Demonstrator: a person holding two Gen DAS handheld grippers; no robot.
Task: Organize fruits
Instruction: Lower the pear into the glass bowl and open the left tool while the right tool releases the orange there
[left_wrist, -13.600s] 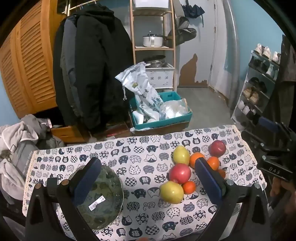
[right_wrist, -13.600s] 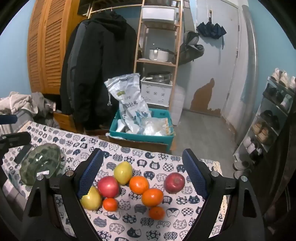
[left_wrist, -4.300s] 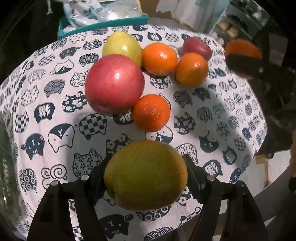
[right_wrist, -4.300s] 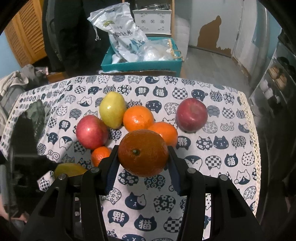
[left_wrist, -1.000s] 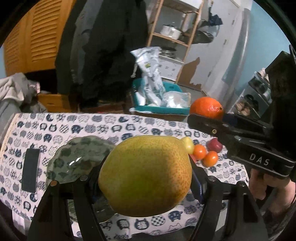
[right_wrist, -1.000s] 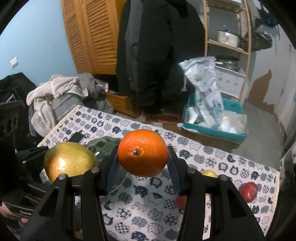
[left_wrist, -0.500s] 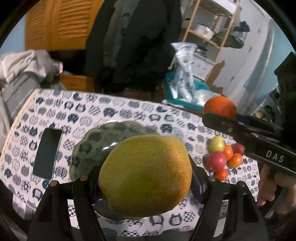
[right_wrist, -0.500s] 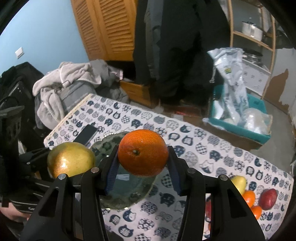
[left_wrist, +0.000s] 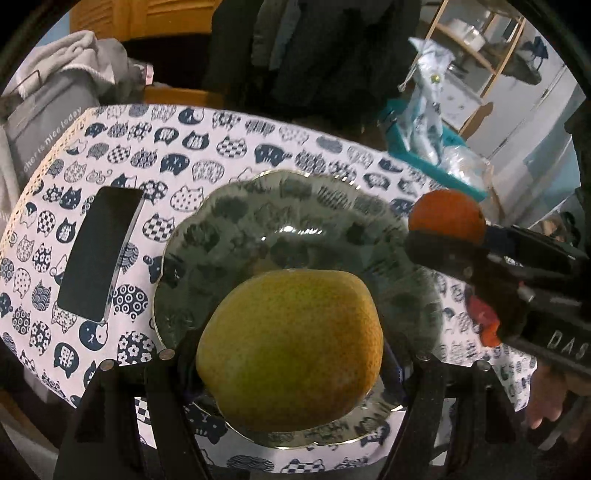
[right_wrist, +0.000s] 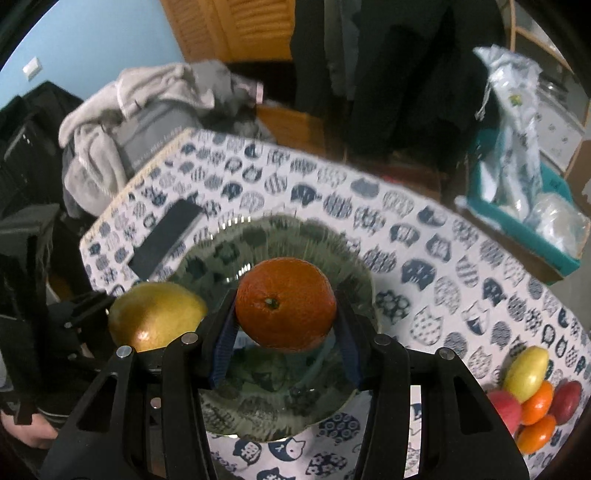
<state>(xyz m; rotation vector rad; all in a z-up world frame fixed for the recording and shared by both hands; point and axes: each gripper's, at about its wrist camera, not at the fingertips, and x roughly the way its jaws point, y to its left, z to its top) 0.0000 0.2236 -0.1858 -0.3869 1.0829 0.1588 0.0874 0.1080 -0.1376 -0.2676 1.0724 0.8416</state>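
- left gripper (left_wrist: 291, 354): jaws clamped on a yellow-green pear (left_wrist: 290, 360), one pad each side. Pear sits above the near part of the green plate (left_wrist: 221, 236), off its surface.
- right gripper (right_wrist: 284, 332): blue pads pinch a tangerine (right_wrist: 286, 302), stem end facing the camera. It hangs over the plate centre, not touching it.
- From the left wrist view the tangerine is over the plate's right rim; the black gripper body carries "DAS" lettering, a hand (left_wrist: 550, 398) under it.
- From the right wrist view the pear is at the plate's left edge, just beside the tangerine, not touching.
- Plate lies on the cat-print tablecloth (right_wrist: 424, 236). Nothing in it apart from a reflection.
- Dark phone (left_wrist: 98, 254) lies flat on the cloth, just left of the plate, apart from it.
- Remaining fruit pile (right_wrist: 532, 398) sits at the cloth's far right: yellow pear, two red apples, oranges, all touching.
- Teal bin (right_wrist: 524, 221) with bags on the floor beyond the table.
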